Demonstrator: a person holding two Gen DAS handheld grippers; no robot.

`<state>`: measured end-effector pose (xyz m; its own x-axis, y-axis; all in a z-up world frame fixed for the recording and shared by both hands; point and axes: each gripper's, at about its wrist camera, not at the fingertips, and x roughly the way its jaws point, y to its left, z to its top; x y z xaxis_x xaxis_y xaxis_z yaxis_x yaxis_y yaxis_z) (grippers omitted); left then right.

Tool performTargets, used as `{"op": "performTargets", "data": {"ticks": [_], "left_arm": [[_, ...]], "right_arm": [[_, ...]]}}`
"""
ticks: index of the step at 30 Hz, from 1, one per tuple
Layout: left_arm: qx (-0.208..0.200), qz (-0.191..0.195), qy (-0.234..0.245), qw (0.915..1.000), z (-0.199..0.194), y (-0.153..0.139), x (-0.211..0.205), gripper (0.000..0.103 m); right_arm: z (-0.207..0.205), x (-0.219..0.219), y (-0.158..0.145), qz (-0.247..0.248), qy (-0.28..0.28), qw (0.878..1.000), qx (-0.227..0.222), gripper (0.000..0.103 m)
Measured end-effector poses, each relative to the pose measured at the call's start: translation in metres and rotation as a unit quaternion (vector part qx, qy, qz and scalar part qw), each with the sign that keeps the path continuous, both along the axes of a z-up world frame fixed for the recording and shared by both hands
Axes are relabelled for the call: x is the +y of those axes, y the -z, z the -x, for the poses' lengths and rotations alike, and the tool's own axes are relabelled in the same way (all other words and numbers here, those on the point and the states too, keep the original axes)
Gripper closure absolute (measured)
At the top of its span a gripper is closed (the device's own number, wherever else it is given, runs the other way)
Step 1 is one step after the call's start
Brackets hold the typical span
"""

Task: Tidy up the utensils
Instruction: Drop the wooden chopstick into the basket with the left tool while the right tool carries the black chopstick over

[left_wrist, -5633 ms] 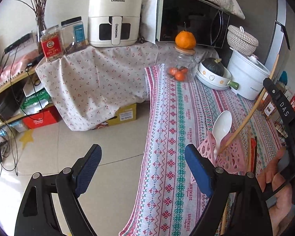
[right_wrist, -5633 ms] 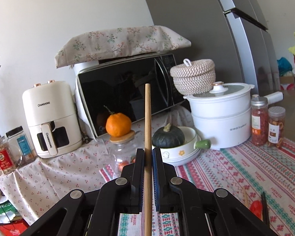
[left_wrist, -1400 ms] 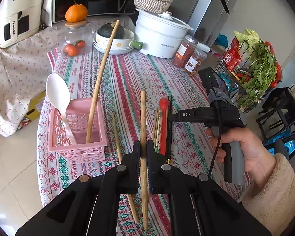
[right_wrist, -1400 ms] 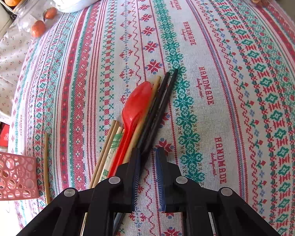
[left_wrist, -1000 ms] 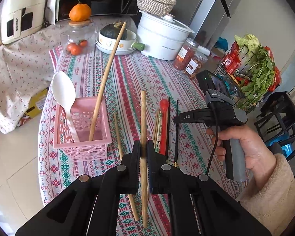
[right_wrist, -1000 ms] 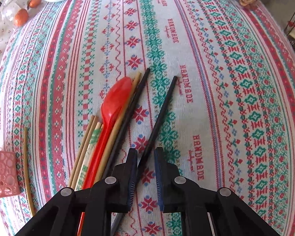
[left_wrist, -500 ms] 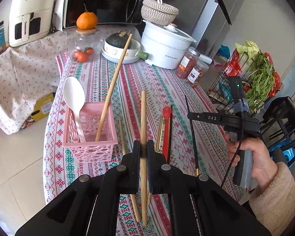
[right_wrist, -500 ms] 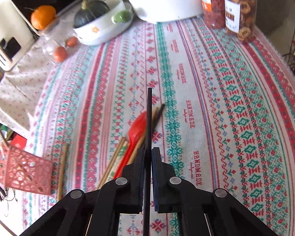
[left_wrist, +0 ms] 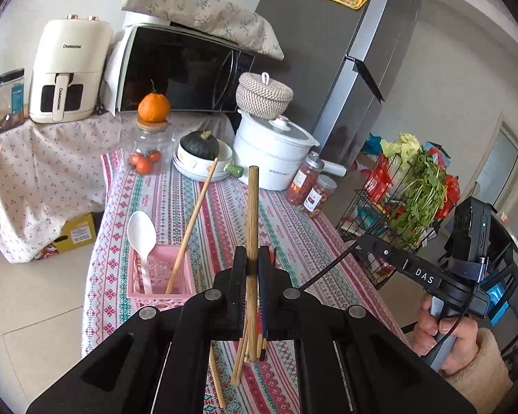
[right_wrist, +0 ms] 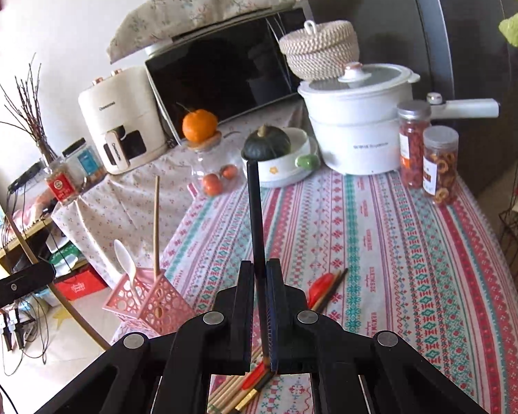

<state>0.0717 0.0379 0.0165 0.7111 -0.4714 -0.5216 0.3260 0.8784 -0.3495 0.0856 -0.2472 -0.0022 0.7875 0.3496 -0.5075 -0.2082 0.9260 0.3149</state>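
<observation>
Left claw point(left_wrist: 251, 269) clamps a pale wooden chopstick point(left_wrist: 252, 214) — upright between its jaws. Right claw point(right_wrist: 259, 276) clamps a black chopstick point(right_wrist: 255, 207) — likewise upright.

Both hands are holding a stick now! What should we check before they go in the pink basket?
1. Left gripper shut on the wooden chopstick: ok.
2. Right gripper shut on the black chopstick: ok.
3. Pink basket upright on the tablecloth: ok.
4. Room left in the basket beside the white spoon and the leaning chopstick: ok, it looks so.
5. Basket sits near the table's edge and might tip: cannot tell.
6. Loose utensils left on the table: not ok yet.
</observation>
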Motion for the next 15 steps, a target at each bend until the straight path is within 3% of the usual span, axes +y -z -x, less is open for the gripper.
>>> {"op": "performTargets", "data": {"ticks": [3,7,15], "left_arm": [[-0.034,0.02,-0.011,0.9991,0.004,-0.016,0.007,0.097],[-0.072,0.02,-0.035,0.9966,0.005,-0.031,0.015,0.097],[-0.089,0.038,-0.095,0.9908,-0.001,-0.039,0.05,0.097]], "right_arm": [[0.003,-0.001,-0.017,-0.008,-0.002,1.0,-0.027,0.098],[-0.001,-0.003,-0.029,-0.015,-0.012,1.0,-0.02,0.098],[0.006,0.004,-0.045,-0.018,-0.031,0.999,-0.03,0.099]]}}
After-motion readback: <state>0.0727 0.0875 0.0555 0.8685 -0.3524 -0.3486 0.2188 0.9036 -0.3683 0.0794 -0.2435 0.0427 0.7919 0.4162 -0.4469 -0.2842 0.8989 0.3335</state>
